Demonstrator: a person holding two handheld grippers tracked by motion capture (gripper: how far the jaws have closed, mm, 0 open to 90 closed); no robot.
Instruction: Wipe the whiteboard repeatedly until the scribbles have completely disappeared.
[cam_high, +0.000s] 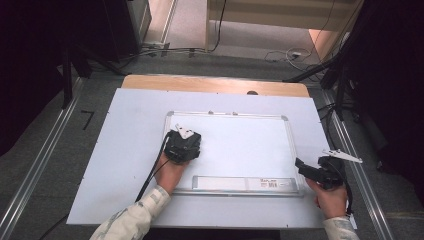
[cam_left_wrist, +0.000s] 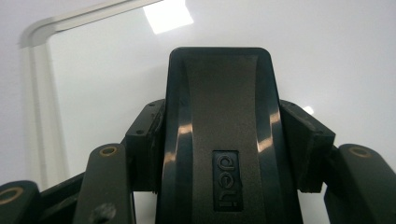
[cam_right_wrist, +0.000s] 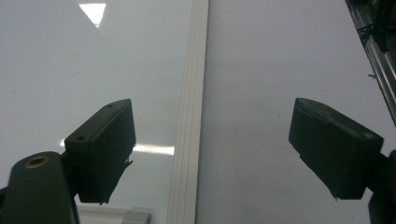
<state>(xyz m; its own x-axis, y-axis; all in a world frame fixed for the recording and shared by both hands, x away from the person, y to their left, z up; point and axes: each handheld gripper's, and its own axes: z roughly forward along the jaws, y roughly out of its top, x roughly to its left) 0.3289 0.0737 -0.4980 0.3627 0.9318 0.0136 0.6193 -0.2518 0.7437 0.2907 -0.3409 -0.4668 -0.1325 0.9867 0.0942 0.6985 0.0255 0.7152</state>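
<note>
Right now we are wiping the whiteboard (cam_high: 250, 145) with a black eraser (cam_left_wrist: 224, 140), which we are clamping between the fingers of the left gripper (cam_high: 182, 146). In the left gripper view the eraser is filling the middle of the frame, its moulded back facing the camera, and the two fingers (cam_left_wrist: 147, 140) are pressing on its flanks from either side. The eraser is sitting over the board near its upper left corner in the high view; the rounded corner of the board's pale frame is showing at the upper left of the left gripper view. We cannot tell from these pictures whether the pad is fully flat on the surface, though it looks close to it.

The right gripper (cam_high: 307, 170) is hovering at the lower right of the high view, beside the board's right edge, with its fingers spread wide and holding nothing. In the right gripper view the frame strip (cam_right_wrist: 191, 112) is running up the middle, with the glossy board to its left and the matte table (cam_right_wrist: 280, 70) to its right.

The board is already looking clean where we can see it, so we judge the wiping to be well along. The next move, as we read it, is calling for a steady sweep of the eraser across the board, keeping it flat and pressed, while the free gripper is standing ready to steady the frame if the board starts sliding.
</note>
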